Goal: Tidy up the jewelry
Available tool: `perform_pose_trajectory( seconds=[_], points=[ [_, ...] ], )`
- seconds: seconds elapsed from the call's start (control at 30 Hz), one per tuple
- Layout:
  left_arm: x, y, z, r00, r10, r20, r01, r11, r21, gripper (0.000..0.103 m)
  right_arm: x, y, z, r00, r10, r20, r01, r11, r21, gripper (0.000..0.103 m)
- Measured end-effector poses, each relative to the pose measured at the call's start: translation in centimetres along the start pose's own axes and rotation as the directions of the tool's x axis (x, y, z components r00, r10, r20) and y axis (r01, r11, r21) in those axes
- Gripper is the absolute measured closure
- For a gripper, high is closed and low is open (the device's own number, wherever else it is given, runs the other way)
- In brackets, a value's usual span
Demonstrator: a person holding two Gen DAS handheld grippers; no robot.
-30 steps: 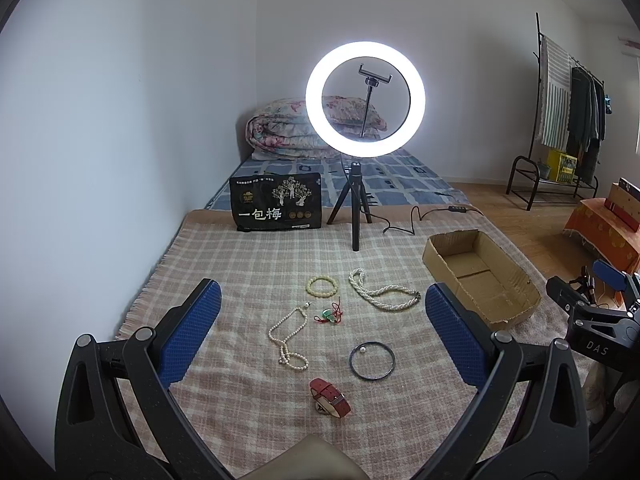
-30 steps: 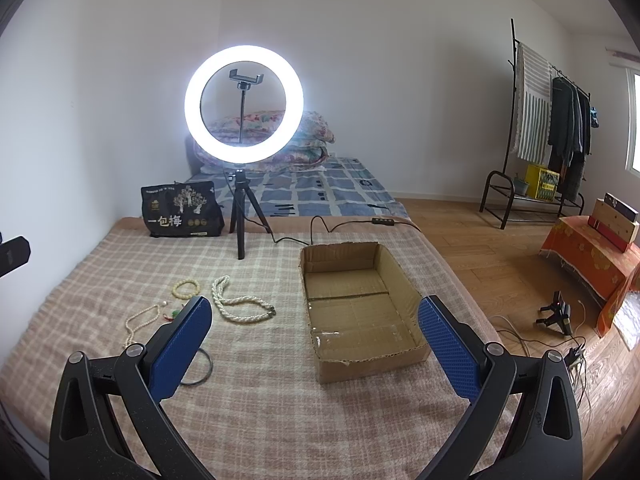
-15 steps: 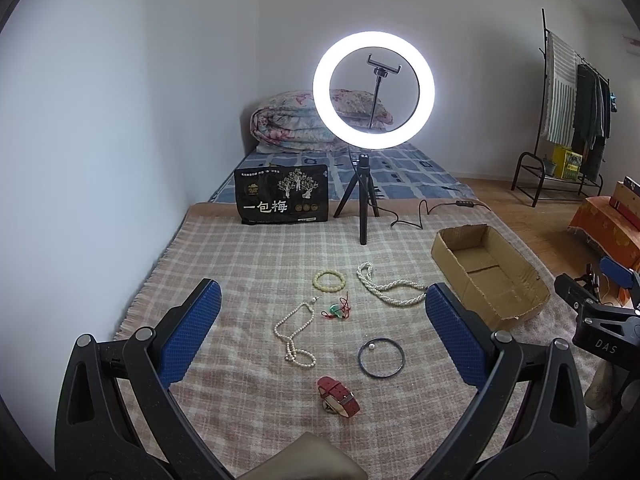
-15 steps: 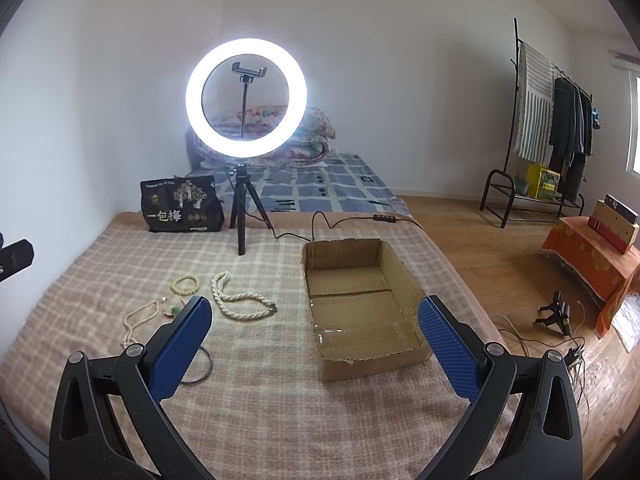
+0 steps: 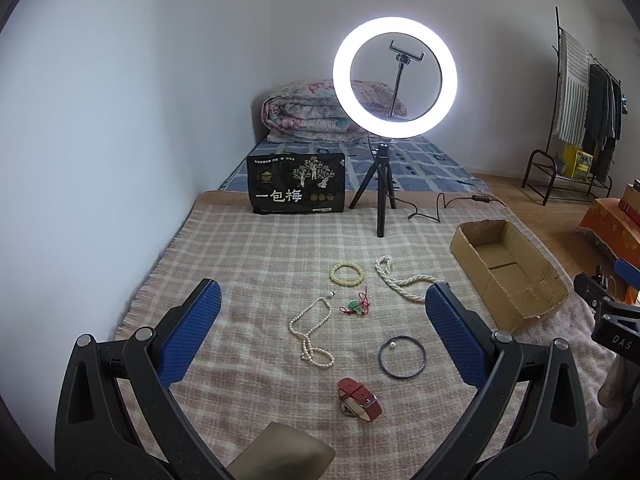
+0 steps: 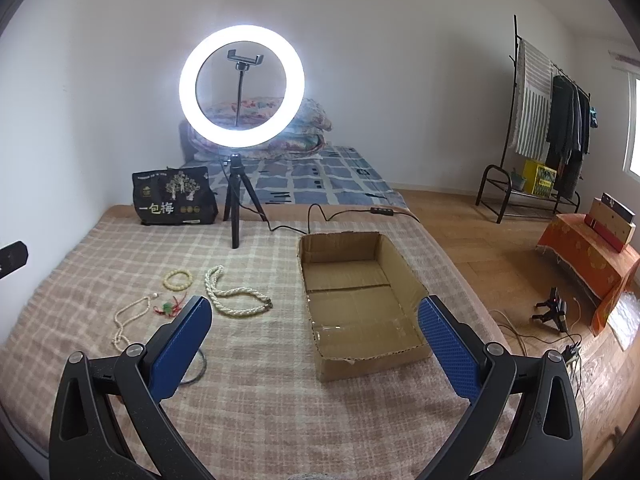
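Both hand-held grippers gape empty; black bag reads "一包梅".

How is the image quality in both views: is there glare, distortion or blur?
Left wrist view: the ring light blooms to pure white; fisheye bends the wall and darkens the corners; the jewelry stays sharp. Right wrist view: the same glare from the ring light; the cardboard box is sharp and the edges curve.

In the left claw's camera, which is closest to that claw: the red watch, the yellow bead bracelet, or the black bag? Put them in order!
1. Red watch, lowest on the blanket, closest to the left claw.
2. Yellow bead bracelet, mid-blanket.
3. Black bag, at the blanket's far edge.
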State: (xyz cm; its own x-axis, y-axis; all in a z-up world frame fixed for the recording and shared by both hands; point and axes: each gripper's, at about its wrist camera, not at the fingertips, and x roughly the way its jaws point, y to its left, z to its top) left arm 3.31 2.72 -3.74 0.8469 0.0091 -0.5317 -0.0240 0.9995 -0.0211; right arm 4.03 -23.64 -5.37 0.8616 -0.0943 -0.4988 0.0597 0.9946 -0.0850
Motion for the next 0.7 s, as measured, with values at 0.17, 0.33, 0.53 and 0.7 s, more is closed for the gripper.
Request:
perform_pose_trajectory(
  seconds=[0.17, 0.33, 0.53, 0.7],
  points=[
    [0.9, 1.1, -0.2, 1.000, -0.004, -0.031, 0.003, 1.000, -0.015, 0.000, 0.6, 0.6, -0.1, 1.000, 0.018, -0.013, -0.018, 1.000, -0.010, 0.001],
    [2.0, 2.1, -0.4, 0.998, -0.009, -0.061, 0.008, 1.000, -0.018, 0.000, 1.6, 1.3, -0.4, 0.999, 0.041, -0.033, -0.042, 0.999, -0.018, 0.001],
    [3.4, 3.6, -0.6, 0.996, -0.002, -0.093, -0.003, 0.999, -0.050, 0.000, 3.4, 1.9, -0.7, 0.996, 0.056, -0.070, -0.057, 0.998, -0.015, 0.001],
    [4.1, 5.6, -0.4, 0.997, -0.011, -0.070, 0.004, 0.996, -0.089, 0.000, 4.9, 2.1, -1.2, 0.990, 0.120, -0.080, -0.120, 0.993, 0.013, 0.001]
  ],
)
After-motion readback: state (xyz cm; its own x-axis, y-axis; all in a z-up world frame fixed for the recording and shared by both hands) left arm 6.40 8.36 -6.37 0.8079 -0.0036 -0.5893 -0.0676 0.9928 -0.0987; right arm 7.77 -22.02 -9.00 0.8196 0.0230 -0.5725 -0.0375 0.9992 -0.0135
